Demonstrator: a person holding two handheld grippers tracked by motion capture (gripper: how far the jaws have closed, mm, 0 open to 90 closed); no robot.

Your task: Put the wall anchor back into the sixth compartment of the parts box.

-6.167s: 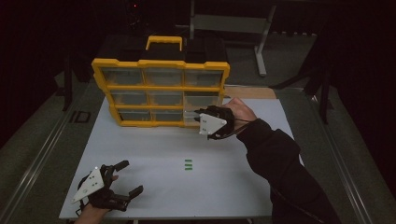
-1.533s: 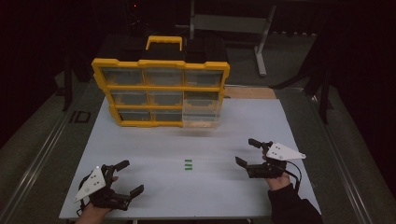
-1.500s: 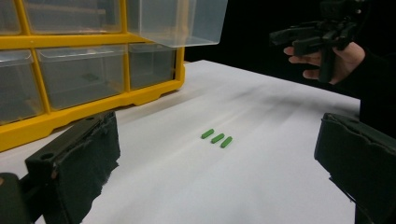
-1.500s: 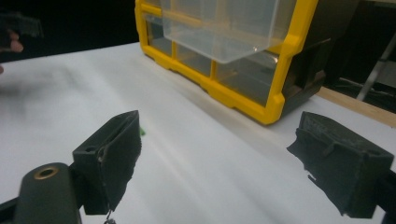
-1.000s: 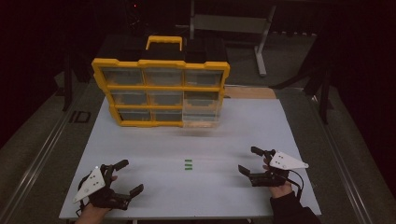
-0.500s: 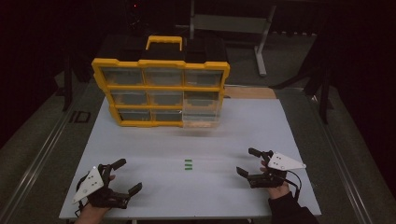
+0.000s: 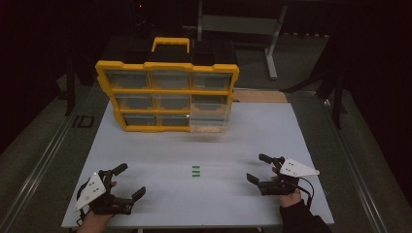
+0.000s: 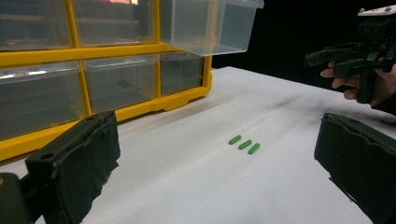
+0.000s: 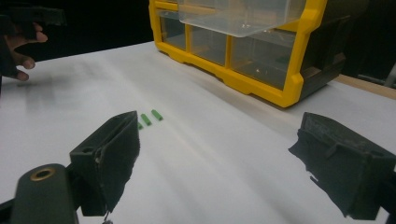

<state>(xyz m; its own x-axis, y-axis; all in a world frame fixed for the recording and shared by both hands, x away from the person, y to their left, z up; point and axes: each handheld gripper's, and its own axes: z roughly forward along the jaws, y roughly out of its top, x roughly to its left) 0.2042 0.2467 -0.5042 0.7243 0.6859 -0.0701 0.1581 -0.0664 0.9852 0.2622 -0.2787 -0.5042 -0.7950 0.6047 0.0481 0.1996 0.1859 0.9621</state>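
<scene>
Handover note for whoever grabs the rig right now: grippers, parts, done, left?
Left gripper: open, empty, at the table's near left corner.
Right gripper: open, empty, near right.
Three small green rod-shaped pieces lie side by side on the white table, between the grippers, untouched.
Yellow-framed organiser with clear plastic drawers stands at the far side; its clear lower-right drawer is pulled out.
Done: drawer opened.
Left, probably: put the pieces in that drawer and close it.
</scene>
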